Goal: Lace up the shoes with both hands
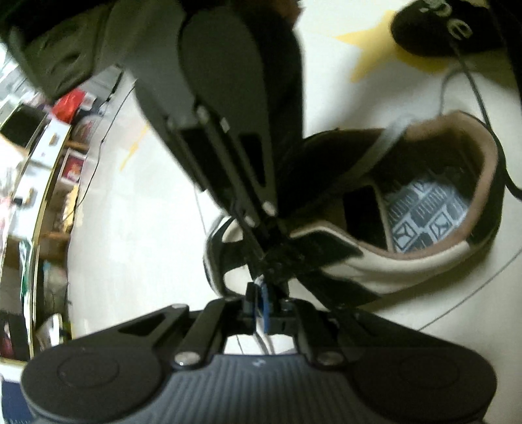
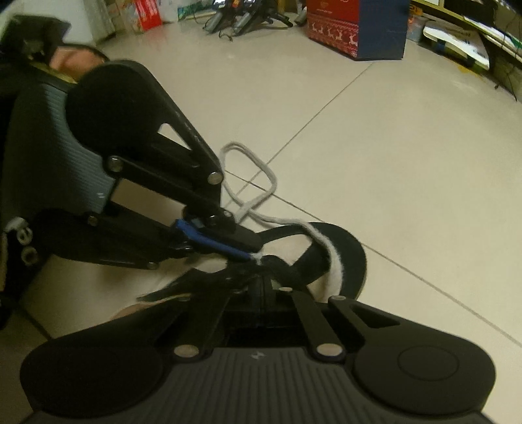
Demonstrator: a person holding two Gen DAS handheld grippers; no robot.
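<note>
On the pale tiled floor (image 2: 391,163) lies a black-and-cream low sneaker (image 1: 375,261) with a tan-lined collar and a printed grey insole, its toe toward the left wrist camera's left side and its heel opening to the right. Both grippers meet over its laced front. The left gripper (image 1: 266,295), seen from its own camera, has its jaws drawn together on the blue-tipped end of a white woolly shoelace (image 2: 329,257); the right wrist view shows the same blue tip (image 2: 212,243) pinched at the ends of the left gripper's fingers, with the lace running from there across the shoe's toe and off onto the floor in a loose loop. The right gripper (image 2: 261,287) points down into the black eyelet straps beside that tip; its jaws look nearly closed, though whether they grip anything I cannot tell. A second dark shoe (image 1: 450,26) sits well apart, by a yellow star floor marking (image 1: 375,42). A red-and-blue reindeer-patterned box (image 2: 355,29) stands at the floor's far edge.
</note>
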